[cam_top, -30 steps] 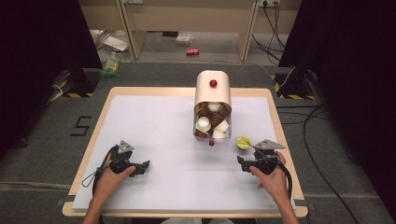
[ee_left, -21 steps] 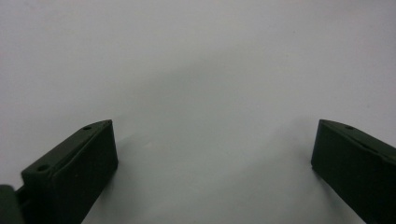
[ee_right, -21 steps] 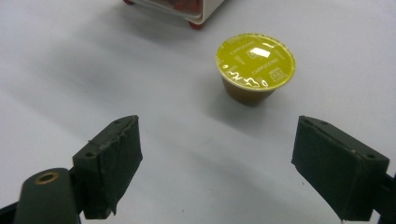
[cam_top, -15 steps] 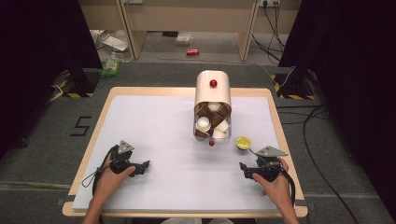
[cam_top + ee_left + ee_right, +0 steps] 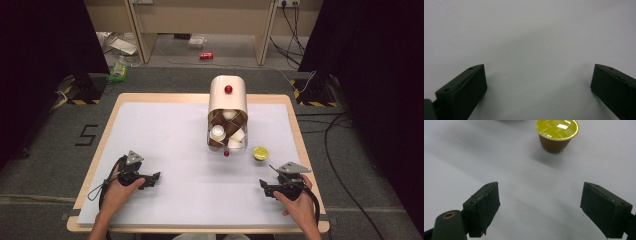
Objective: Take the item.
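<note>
- The desk (image 5: 150, 130) carried a white sheet.
- A yellow-lidded capsule (image 5: 260, 153) stood just ahead of the right tool (image 5: 265, 189).
- A capsule dispenser (image 5: 228, 112) stood farther ahead, between both tools.

Ahead of the right gripper (image 5: 540, 207), whose jaws stood wide apart, bare white table (image 5: 175, 130) lay open up to the yellow-lidded coffee capsule (image 5: 556, 135), which stood upright, well apart from both jaws. Beyond and to one side of it, the capsule dispenser (image 5: 228, 112) blocked the middle of the table. Before the left gripper (image 5: 537, 87), jaws likewise spread, nothing stood on the white surface.
</note>
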A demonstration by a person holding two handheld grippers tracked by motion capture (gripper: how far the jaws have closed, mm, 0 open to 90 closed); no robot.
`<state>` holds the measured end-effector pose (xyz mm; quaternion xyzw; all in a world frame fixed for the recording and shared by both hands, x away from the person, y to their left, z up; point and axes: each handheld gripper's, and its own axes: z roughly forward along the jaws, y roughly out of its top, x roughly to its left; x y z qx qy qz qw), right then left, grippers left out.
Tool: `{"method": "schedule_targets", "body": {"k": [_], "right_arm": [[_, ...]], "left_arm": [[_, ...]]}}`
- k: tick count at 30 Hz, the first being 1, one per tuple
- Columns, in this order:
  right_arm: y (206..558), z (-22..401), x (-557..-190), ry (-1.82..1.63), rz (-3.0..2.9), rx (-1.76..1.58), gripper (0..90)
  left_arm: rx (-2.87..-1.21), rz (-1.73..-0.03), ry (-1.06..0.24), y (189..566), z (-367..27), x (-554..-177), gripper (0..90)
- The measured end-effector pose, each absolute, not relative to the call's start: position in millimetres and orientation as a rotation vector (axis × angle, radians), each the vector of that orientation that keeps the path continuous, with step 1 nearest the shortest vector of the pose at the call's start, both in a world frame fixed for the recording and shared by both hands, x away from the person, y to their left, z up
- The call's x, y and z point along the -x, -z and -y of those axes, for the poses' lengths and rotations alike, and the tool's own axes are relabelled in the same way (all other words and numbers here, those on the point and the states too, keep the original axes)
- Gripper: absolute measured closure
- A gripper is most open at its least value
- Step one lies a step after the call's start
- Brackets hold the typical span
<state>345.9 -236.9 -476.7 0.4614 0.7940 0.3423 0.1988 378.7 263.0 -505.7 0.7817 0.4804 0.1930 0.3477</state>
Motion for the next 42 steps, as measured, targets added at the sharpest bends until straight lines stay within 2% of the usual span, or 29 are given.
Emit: {"method": "schedule_targets", "body": {"k": [42], "right_arm": [[496.3,242.5,-311.8,-0.935,-2.187,-1.328,14.9]], "left_arm": [[-2.031,-1.246,-0.502,505.5,-263.0,-378.6,0.0]]}}
